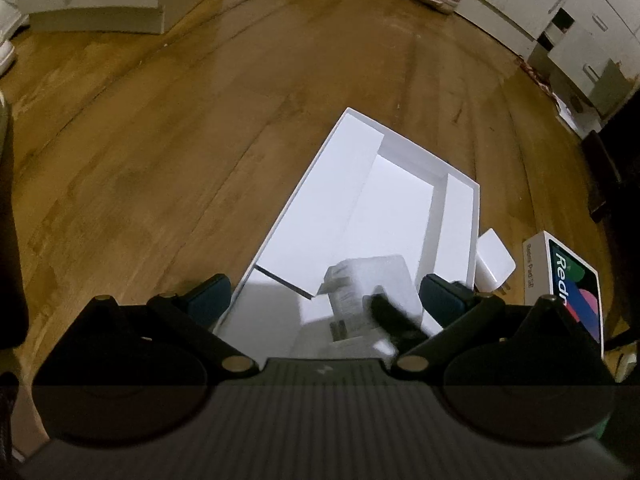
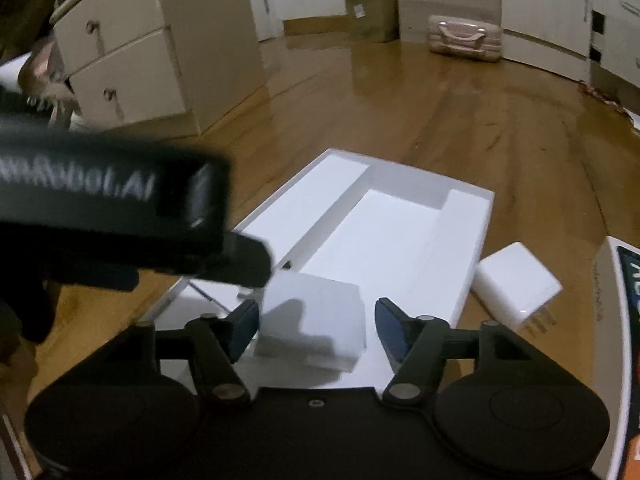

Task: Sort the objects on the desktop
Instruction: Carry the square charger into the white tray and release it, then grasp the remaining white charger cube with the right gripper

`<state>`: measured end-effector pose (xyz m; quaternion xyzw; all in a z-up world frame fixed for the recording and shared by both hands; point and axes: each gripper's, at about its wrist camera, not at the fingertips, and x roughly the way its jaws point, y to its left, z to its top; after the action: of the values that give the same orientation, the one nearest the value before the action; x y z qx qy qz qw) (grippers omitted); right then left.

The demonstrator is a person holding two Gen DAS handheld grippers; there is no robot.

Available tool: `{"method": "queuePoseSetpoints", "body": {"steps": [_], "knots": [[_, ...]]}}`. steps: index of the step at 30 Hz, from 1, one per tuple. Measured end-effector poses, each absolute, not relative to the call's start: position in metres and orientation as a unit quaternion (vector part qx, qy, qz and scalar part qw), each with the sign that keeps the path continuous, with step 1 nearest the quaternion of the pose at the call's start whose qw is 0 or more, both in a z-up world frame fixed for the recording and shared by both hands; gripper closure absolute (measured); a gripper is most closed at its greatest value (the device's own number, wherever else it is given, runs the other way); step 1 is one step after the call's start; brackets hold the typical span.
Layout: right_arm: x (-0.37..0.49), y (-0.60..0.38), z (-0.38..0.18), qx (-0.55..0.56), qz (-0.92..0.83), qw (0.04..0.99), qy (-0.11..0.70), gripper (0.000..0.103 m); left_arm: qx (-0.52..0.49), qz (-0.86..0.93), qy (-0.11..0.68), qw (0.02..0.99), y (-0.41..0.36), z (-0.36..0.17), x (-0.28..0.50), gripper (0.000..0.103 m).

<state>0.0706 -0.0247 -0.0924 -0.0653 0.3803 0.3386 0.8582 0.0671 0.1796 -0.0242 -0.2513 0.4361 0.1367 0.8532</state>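
Lying on the wooden floor [image 1: 160, 160], a white tray [image 2: 476, 240] with raised inner ledges serves as the landmark for everything else. Inside the tray, at its near end, sits a small white block [image 2: 316, 316], seemingly a charger, blurred in both views. The right gripper [image 2: 316, 328] straddles this block with its jaws about half open: the left pad looks to be at or just beside the block's left side, while the right pad stands clear of its right side with a visible gap, so the block is between the jaws but not pinched. In the left wrist view the same block [image 1: 360, 292] shows printed text and metal prongs on its face, and a dark finger of the right gripper crosses in front of it.

The left gripper [image 1: 326, 300] hangs over the tray's near end with its jaws wide apart and nothing between the pads; its left pad is outside the tray's left wall, its right pad over the tray's right side. Its black body, with white lettering, fills the left of the right wrist view.

Just outside the tray's right wall lies a second white charger [image 2: 516, 284], prongs pointing toward the camera. Farther right of the tray is a tablet box [image 1: 568, 288] with a colourful lid.
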Motion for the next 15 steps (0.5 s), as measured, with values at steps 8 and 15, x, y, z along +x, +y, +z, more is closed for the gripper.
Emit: {"method": "queuePoseSetpoints", "body": {"steps": [8,15], "knots": [[0.09,-0.104,-0.075,0.059,0.274,0.893,0.353,0.031,-0.265,0.133,0.429,0.853,0.175,-0.021,0.067,0.0],[0.109,-0.138,-0.094,0.069,0.193,0.899,0.388,0.04,-0.258,0.132,0.438,0.851,0.165,-0.026,0.072,0.0]]}}
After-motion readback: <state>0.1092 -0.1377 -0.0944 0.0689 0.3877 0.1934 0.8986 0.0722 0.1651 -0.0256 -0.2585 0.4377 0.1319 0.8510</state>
